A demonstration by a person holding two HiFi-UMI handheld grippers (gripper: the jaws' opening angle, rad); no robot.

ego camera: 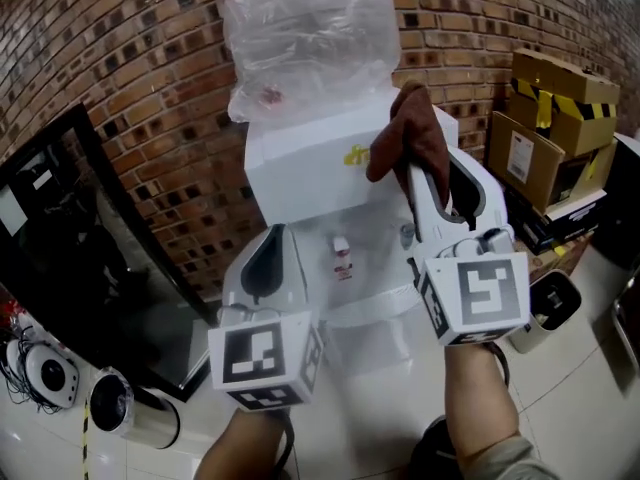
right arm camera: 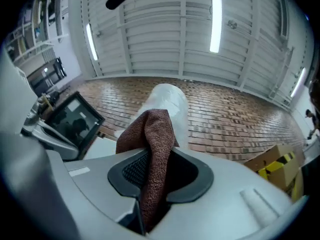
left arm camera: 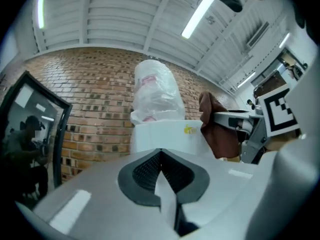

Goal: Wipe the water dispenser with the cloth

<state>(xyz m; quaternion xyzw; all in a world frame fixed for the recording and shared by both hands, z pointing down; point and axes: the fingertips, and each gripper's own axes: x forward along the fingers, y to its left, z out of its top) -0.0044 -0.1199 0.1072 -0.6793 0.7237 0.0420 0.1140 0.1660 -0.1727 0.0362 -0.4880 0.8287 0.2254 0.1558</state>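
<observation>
Black cabinet [ego camera: 60,228]: far L, glass front, stands against brick wall [ego camera: 150,58]. Not part of the job.
L gripper [ego camera: 272,240]: low, L of centre, in front of the tap recess. Jaws together, nothing btwn them. Idle, by my read.
Water dispenser [ego camera: 310,163]: centre, white, upright against the wall. Long axis vertical. Lies straight ahead of both grippers & somewhat above them.
Bottle [ego camera: 300,28]: on top of dispenser, wrapped in clear plastic.
Taps [ego camera: 342,256]: small, in the recess under the top block [ego camera: 300,148], btwn the two grippers as seen from behind.
Cloth [ego camera: 408,128]: brown-red, bunched. Sticks up out of the R gripper & flops over. Sits at the top block's upper R corner. Touching or just short, can't tell.
R gripper [ego camera: 412,173]: R of centre, tilted up & fwd. Jaws clamped on the cloth's lower fold; its own view shows cloth [right arm camera: 152,134] filling the gap.
Nearer hand: R, plainly. It's up at the top block; L is lower & further back.
Key relation: dispenser face lies ahead & to the L of the cloth, so the wipe prob. runs R to L across the top block, or down the front along the long axis.
Risk: plastic wrap is just above the cloth & could snag.
Boxes [ego camera: 550,118]: far R, cardboard, stacked, apart from dispenser.
</observation>
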